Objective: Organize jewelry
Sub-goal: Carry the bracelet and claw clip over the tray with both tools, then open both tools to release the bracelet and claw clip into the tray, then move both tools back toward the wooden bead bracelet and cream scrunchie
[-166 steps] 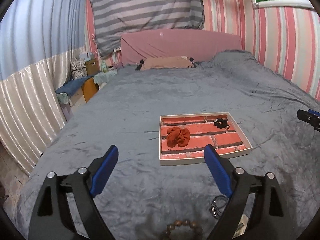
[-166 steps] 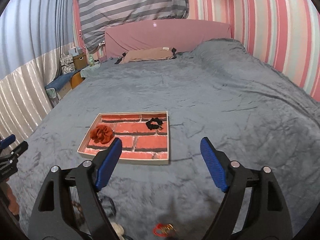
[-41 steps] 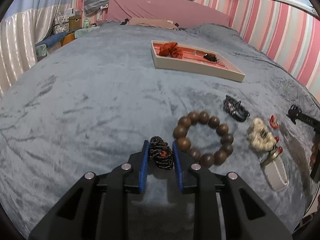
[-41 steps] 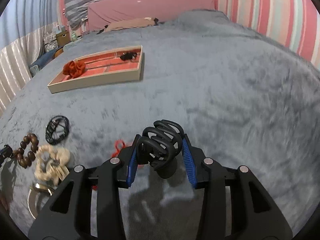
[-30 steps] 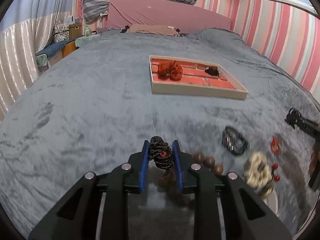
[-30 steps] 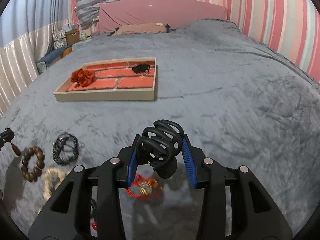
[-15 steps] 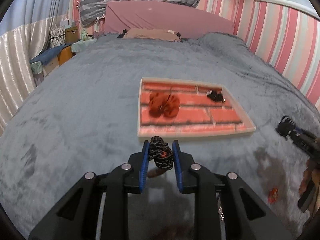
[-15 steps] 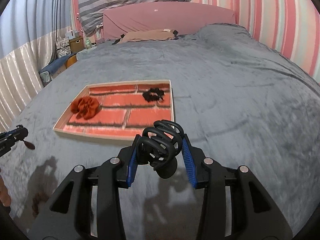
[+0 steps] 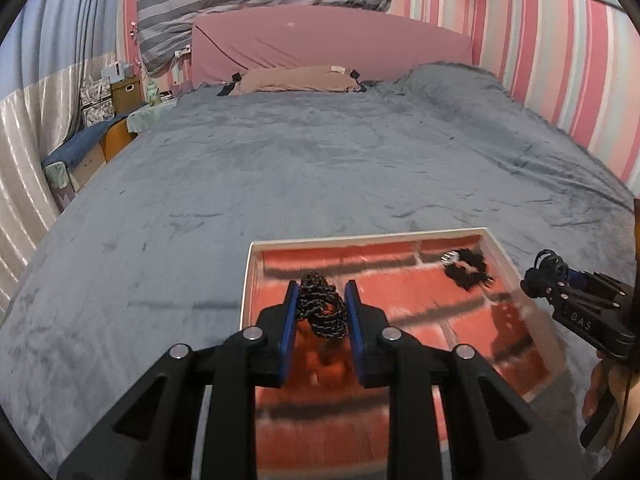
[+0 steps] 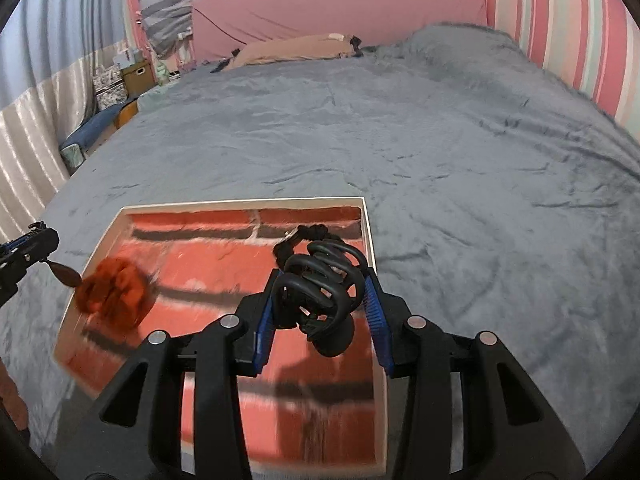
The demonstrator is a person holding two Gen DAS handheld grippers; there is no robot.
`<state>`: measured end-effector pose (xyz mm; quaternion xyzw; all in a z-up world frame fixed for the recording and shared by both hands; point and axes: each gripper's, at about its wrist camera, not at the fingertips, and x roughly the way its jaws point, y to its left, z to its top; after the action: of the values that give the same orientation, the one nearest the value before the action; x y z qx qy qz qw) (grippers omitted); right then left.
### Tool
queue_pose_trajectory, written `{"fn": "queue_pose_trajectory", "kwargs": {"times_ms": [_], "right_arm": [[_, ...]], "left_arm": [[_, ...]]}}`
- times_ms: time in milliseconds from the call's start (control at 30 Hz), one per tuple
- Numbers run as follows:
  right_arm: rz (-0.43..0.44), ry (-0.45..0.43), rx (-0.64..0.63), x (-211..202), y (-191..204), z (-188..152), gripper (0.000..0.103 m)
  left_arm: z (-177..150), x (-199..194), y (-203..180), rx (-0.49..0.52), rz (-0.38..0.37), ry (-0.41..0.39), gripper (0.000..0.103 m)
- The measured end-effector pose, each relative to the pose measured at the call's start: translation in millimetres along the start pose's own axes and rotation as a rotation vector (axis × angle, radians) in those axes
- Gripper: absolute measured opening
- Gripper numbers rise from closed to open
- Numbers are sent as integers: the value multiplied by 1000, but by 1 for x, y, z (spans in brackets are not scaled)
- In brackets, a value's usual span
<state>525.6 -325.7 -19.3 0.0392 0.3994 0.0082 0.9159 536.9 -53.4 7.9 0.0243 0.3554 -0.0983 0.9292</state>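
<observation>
A: What does the left gripper [image 9: 320, 312] have?

B: Its blue pads are nearly together, clamped on a black braided cord bracelet [image 9: 322, 307]. It hangs over the near left part of the shallow cream-rimmed tray with a red brick-pattern floor [image 9: 247, 280], which lies on the grey plush bedspread [image 9: 320, 160].

A: And the right gripper [image 10: 320, 300]?

B: Its jaws stand somewhat wider, pressed on a black plastic claw hair clip [image 10: 322, 286], above the right side of the tray, near the right rim.

A: What lies in the tray?

B: A small black scrunchie [image 9: 466, 266] in the far right part, just beyond the claw clip in the right wrist view. A rust-orange fabric scrunchie [image 10: 114, 288] lies at the left side, blurred. A brown bead [image 10: 64, 274] dangles below the left gripper, just left of that scrunchie.
</observation>
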Motion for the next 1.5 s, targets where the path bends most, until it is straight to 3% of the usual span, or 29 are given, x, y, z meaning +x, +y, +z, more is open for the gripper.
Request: {"fn": "queue_pose_trajectory", "kwargs": {"times_ms": [300,567,900,967,1000,1033,1067,1100,1267,1500], "right_arm": [[-49,98,-24,61,4,5,41],[-99,132,-70,78,10,0,41],[-64,139,-46,81,6,-1,43],[-42,134,-51,78,7,-1,53],[-31,128,-59,76,8,0,56],[-29,120,-69,73,10,0,68],[-51,101,-80,67,12,1,79],[-33,87,-83,61,13,2,80],[-10,43,-69,33,12,-1,85],[-12,-28,-35,-34,0,-22,89]], "left_arm": [[9,89,2,13,64,86,24],[2,101,3,10,74,104,24],[-2,110,16,-49,25,160,25],[-2,106,15,-48,34,157,26],[-1,105,14,-46,36,153,33],[-1,99,13,-36,38,140,39],[-1,93,12,-23,47,125,54],[-1,86,11,-16,63,102,62],[-5,58,19,-40,52,72,63],[-29,-20,33,-80,35,41,63]]}}
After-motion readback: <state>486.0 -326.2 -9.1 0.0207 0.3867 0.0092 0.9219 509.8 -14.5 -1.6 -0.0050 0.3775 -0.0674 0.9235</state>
